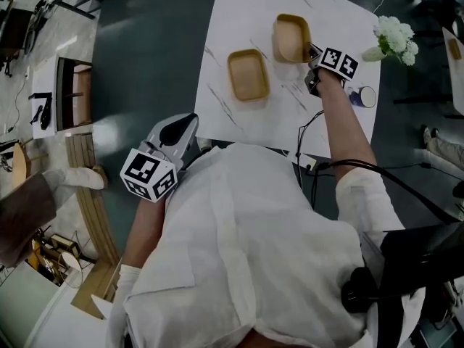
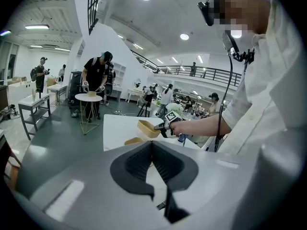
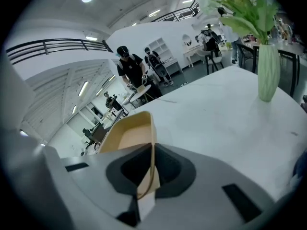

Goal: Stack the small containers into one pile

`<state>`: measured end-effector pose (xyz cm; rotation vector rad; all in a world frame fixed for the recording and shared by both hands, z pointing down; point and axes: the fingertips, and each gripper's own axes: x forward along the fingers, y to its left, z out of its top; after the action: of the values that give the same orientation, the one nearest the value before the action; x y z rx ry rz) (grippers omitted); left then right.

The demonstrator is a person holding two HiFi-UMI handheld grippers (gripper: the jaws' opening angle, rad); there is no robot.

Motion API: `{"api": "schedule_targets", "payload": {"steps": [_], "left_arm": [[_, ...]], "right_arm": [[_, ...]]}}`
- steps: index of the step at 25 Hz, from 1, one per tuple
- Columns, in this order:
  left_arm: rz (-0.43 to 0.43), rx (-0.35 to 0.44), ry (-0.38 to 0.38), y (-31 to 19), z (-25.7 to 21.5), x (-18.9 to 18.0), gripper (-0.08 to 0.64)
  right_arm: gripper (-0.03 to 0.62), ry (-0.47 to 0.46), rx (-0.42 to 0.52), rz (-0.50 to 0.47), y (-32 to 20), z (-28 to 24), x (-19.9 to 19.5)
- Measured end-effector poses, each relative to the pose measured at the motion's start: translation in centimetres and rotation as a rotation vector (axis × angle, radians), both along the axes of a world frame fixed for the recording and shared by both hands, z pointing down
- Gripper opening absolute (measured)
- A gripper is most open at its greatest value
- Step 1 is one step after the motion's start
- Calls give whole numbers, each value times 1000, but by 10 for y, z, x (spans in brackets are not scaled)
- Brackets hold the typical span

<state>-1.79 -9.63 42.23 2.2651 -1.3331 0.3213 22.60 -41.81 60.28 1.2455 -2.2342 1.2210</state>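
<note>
Two tan shallow containers are on the white marble table [image 1: 319,114]. One container [image 1: 248,75] lies flat near the table's middle and shows low in the left gripper view [image 2: 133,141]. The other container [image 1: 291,38] sits further back and is tilted. My right gripper [image 1: 312,51] is shut on its near wall. In the right gripper view, the thin wall [image 3: 127,133] runs straight between the pads of the right gripper [image 3: 152,169]. My left gripper [image 1: 190,124] hangs off the table's near left corner, its jaws together with nothing in them [image 2: 152,152].
A vase of white flowers [image 1: 394,38] stands at the table's right edge, with a small blue-and-white round object [image 1: 362,96] nearer me. Wooden furniture [image 1: 72,93] stands on the floor to the left. Other people work at tables far behind.
</note>
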Motion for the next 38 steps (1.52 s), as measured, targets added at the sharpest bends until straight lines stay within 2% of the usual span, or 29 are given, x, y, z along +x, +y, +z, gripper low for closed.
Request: {"api": "schedule_targets", "payload": {"steps": [9,22,31,38], "left_arm": [[82,12,32,-6,1,-5,6],[167,30,69,-10,0,-30,6],[199,27,79,-5,4,-46,6],[232,24,92,-1,7,-55,6]], "right_arm": [[17,5,21,19,27,-29,7],[17,10,37,-18,70,-60,-37],[17,28,28,-76,100,-60,-73],[17,55,19,-88,121,-57,-87]]}}
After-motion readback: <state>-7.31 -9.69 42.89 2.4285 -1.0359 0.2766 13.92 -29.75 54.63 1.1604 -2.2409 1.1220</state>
